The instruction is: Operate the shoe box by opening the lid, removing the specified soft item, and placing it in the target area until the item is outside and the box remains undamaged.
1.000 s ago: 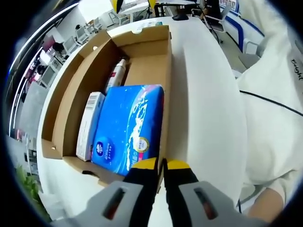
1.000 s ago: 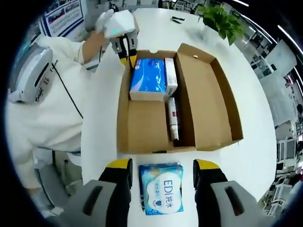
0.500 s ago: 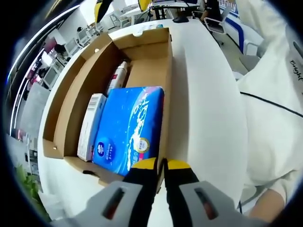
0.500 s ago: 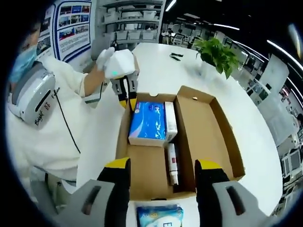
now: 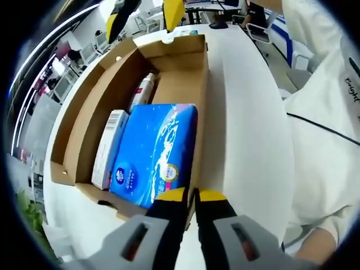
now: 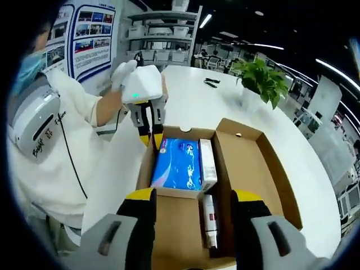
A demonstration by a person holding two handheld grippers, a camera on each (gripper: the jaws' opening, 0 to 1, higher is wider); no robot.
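An open cardboard shoe box [image 5: 175,84] [image 6: 174,222] lies on a white table, its lid [image 5: 84,112] [image 6: 253,163] folded out flat beside it. Inside lie a blue soft tissue pack [image 5: 152,149] [image 6: 177,163], a white carton [image 5: 107,149] [image 6: 208,163] and a slim tube [image 5: 140,90] [image 6: 209,216]. My left gripper [image 5: 191,197] [image 6: 151,132] is shut on the box's side wall, at the corner beside the blue pack. My right gripper [image 6: 194,197] [image 5: 143,12] hovers open over the box's opposite end, nothing between its fingers.
A person in white clothing [image 6: 45,140] [image 5: 326,112] stands at the table's edge, holding the left gripper. A potted plant [image 6: 261,79] and a small dark object stand on the far part of the table [image 6: 185,84]. Shelves and desks fill the background.
My right gripper has moved forward over the box, and the tissue pack on the table beneath it has dropped out of view. The left gripper keeps its hold on the box wall.
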